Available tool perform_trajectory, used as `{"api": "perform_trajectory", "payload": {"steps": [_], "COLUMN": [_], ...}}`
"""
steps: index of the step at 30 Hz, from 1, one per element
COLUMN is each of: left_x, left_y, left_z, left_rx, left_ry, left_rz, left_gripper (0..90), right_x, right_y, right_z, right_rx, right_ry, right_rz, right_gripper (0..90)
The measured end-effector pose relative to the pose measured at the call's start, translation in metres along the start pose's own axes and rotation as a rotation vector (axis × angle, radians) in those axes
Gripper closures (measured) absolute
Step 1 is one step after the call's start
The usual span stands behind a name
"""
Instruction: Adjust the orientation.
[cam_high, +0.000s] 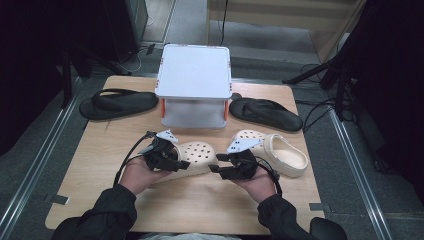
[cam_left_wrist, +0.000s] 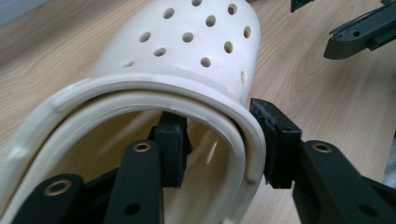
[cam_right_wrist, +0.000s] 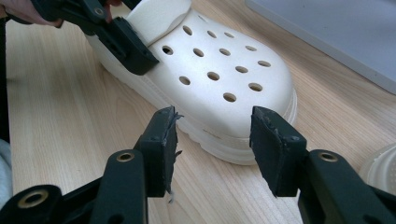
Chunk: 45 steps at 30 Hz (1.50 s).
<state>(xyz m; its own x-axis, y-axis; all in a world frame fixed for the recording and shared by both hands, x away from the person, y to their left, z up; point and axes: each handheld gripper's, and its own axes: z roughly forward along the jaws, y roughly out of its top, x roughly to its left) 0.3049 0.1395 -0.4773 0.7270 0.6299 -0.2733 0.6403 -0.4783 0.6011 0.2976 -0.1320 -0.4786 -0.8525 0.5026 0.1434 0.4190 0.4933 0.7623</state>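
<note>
Left claw (cam_left_wrist: 224, 140): spread astride the cream clog (cam_left_wrist: 187, 56) collar, pads not pressing.
Right claw (cam_right_wrist: 210, 144): released, nothing held.
Risk: the clog could be nudged across the counter (cam_high: 100, 150) if the rim is snagged.

No legible text, label, brand mark, number or sign is found in the high view or in either gripper view. No lettering can be made out on any surface.
</note>
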Motion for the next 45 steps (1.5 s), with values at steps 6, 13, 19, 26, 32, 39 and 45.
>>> {"api": "perform_trajectory", "payload": {"steps": [6,13,19,26,32,39,45], "left_x": [0.004,0.012,0.037,0.077,0.088,0.095,0.097], "left_y": [0.001,-0.003,-0.013,-0.02,-0.021,-0.022,-0.021], "left_z": [-0.023,-0.057,-0.071,-0.056,-0.043,-0.035,-0.027], "left_rx": [-0.023,-0.069,-0.08,-0.056,-0.026,-0.018,0.008], "left_ry": [0.003,0.012,0.068,0.075,0.075,0.06,0.049], "left_rz": [-0.011,-0.003,-0.009,-0.009,0.007,-0.006,0.005], "left_gripper": [50.4,60.1,77.9,90.0,90.0,90.0,90.0], "right_x": [0.002,0.007,0.01,0.013,0.019,0.029,0.031], "right_y": [0.001,0.003,0.002,0.001,-0.001,-0.005,-0.006], "right_z": [0.0,0.002,0.007,0.013,0.023,0.038,0.046], "right_rx": [-0.001,-0.007,-0.011,-0.012,-0.008,0.01,0.029], "right_ry": [-0.003,0.001,0.008,-0.009,-0.004,-0.02,-0.018], "right_rz": [0.0,-0.001,0.02,0.048,0.084,0.082,0.088], "right_gripper": [52.0,53.7,66.3,90.0,90.0,90.0,90.0]}}
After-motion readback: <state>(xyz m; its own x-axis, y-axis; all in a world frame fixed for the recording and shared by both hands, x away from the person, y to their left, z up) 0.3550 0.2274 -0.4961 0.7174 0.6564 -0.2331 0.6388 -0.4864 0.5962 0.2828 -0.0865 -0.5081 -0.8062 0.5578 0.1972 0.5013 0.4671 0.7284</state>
